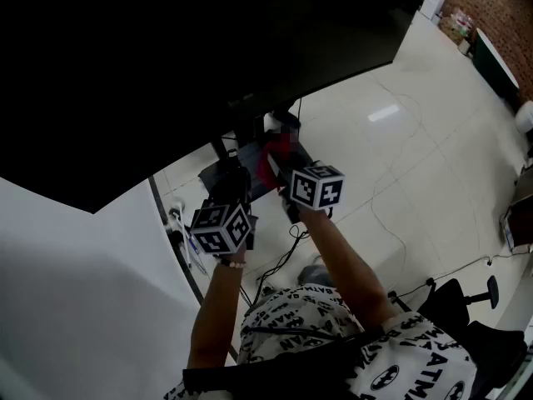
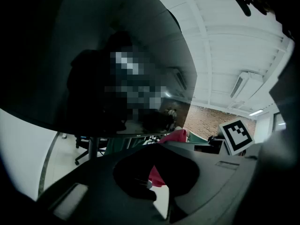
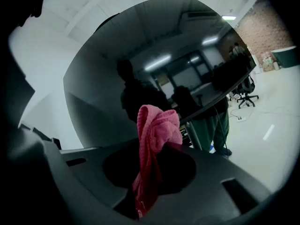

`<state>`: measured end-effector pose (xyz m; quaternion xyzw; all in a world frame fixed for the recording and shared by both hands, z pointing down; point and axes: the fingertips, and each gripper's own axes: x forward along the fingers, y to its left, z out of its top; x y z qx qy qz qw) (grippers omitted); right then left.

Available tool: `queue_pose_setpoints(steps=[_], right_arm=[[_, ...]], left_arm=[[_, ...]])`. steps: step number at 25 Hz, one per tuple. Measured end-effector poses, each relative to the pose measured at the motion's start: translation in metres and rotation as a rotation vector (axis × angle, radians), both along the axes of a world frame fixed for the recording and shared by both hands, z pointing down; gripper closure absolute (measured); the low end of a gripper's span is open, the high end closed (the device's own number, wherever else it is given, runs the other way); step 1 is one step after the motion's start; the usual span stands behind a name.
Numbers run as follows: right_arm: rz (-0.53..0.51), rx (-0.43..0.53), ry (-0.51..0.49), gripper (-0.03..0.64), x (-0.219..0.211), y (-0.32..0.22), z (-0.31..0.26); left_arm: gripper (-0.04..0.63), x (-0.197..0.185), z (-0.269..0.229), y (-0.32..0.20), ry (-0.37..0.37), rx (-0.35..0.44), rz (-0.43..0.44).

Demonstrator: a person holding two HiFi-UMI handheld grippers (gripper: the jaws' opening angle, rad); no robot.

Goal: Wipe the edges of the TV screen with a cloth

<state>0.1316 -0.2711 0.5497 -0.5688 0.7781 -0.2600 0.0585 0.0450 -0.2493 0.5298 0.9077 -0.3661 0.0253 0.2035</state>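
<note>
The big dark TV screen (image 1: 166,73) fills the upper left of the head view, its lower edge running diagonally just above both grippers. My right gripper (image 1: 276,163) is shut on a pink-red cloth (image 1: 268,167) and holds it up close under that edge. In the right gripper view the bunched cloth (image 3: 157,125) sticks up from the right gripper (image 3: 154,146) in front of the reflective screen (image 3: 140,55). My left gripper (image 1: 236,183) hangs beside it to the left, below the screen (image 2: 70,55). Its jaws are too dark to make out. The cloth (image 2: 174,137) shows past it.
The TV stand's dark base (image 1: 218,173) sits right under the grippers, with cables (image 1: 279,265) and a power strip (image 1: 176,219) on the white tiled floor. A white wall panel (image 1: 83,290) lies to the left. An office chair (image 1: 466,302) stands at lower right.
</note>
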Motion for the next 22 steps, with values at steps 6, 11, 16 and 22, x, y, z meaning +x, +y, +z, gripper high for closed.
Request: queue_pose_setpoints(steps=[6,11,16,22], right_arm=[[0.024,-0.032,-0.056,0.538,0.0,-0.06,0.005],[0.05,-0.092,-0.048,0.538,0.004,-0.101,0.021],[0.065,-0.147,-0.063,0.538,0.006,-0.116,0.042],[0.073,-0.184,-0.116,0.538,0.009,-0.125,0.054]], left_arm=[[0.604,-0.002,-0.002,-0.013,-0.002,-0.014,-0.012],[0.605,-0.01,0.001,-0.019,-0.005,-0.023,-0.039],[0.605,-0.024,0.018,-0.02,-0.002,-0.065,-0.062],[0.604,-0.032,0.023,-0.021,-0.015,-0.068,-0.068]])
